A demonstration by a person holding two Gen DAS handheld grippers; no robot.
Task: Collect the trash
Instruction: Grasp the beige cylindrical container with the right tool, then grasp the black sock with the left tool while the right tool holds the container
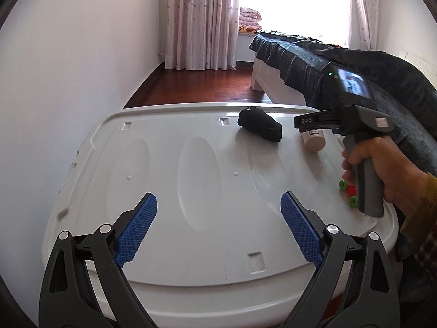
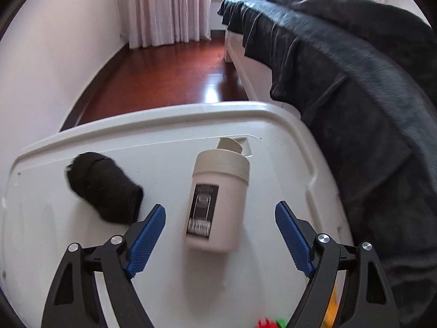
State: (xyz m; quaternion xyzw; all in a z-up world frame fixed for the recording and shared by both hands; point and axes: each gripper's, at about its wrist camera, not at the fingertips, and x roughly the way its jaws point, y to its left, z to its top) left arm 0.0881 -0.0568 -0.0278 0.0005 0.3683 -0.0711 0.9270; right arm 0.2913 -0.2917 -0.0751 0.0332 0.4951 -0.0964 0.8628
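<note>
A cream bottle [image 2: 218, 199] with a dark label lies on its side on the white plastic lid [image 2: 82, 246], its flip cap pointing away. My right gripper [image 2: 220, 209] hovers over it, open, with the bottle's lower half between the blue pads and a gap on each side. A black rolled cloth [image 2: 105, 188] lies to the bottle's left. In the left wrist view my left gripper [image 1: 218, 199] stands open over bare lid [image 1: 164, 150], with nothing between its fingers. Farther off are the black cloth [image 1: 259, 124], the bottle [image 1: 314, 140] and the right tool's body [image 1: 363, 125] in a hand [image 1: 382, 169].
A small toy with green wheels and a red body [image 1: 348, 191] lies near the lid's right edge, partly behind the hand. A bed under a dark blanket [image 2: 355, 82] runs close along the right. Red wooden floor [image 1: 196, 84], a white wall and curtains [image 1: 199, 19] lie beyond.
</note>
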